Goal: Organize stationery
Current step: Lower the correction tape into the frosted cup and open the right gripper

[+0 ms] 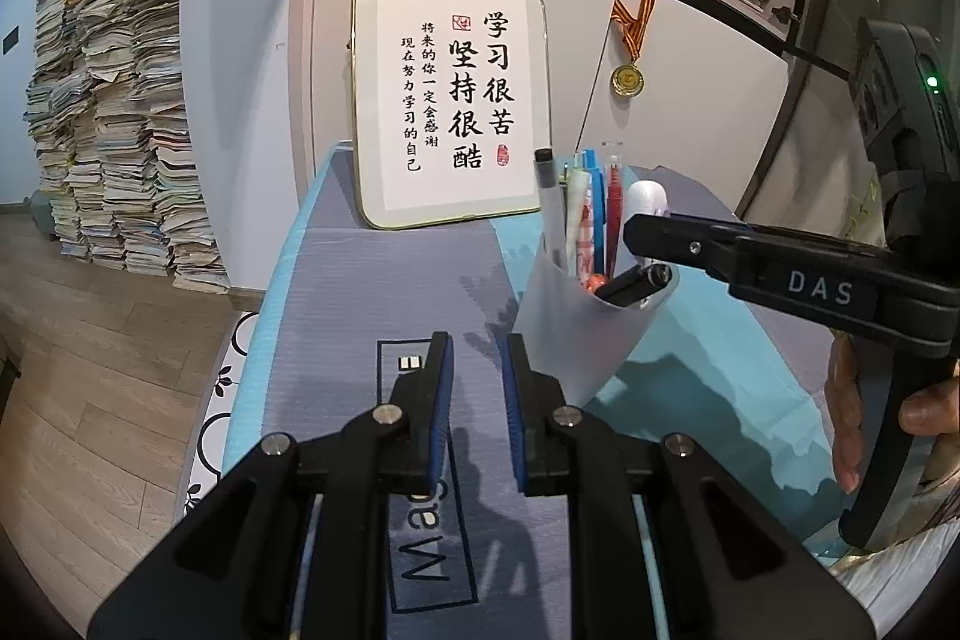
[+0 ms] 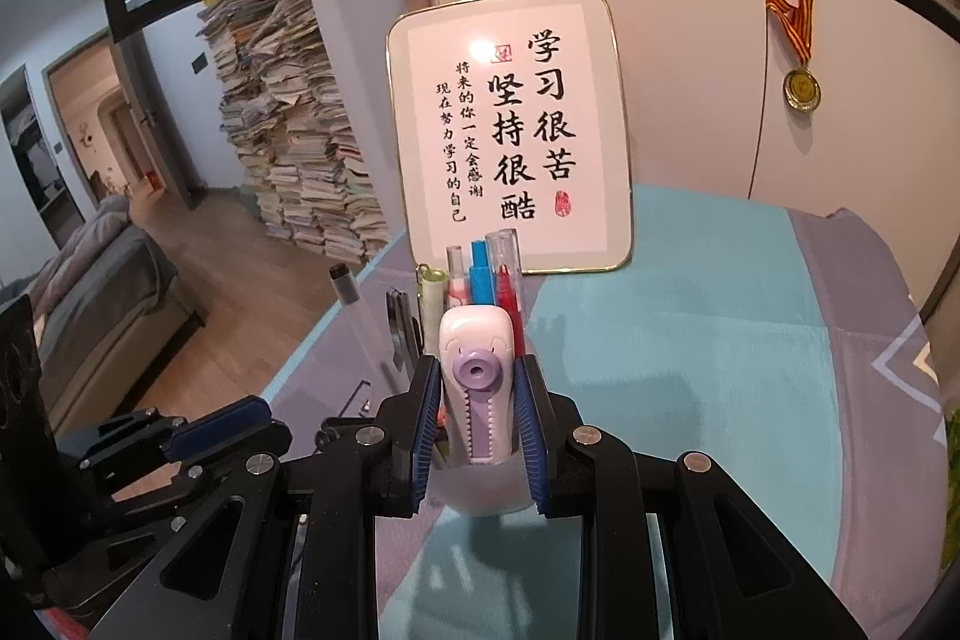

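Pinching the white-and-purple correction tape in my right tool above the pen cup; left tool nearly pressed together, empty.

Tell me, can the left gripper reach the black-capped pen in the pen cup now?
Probably yes. The left gripper is empty, its jaws nearly shut, just left of the pen cup. The black-capped pen stands on the cup's near-left side. The right gripper, holding the correction tape, works farther right.

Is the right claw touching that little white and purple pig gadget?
Touching. The right wrist view shows the right claw with both blue pads pressed against the sides of the pig gadget, above the pen cup.
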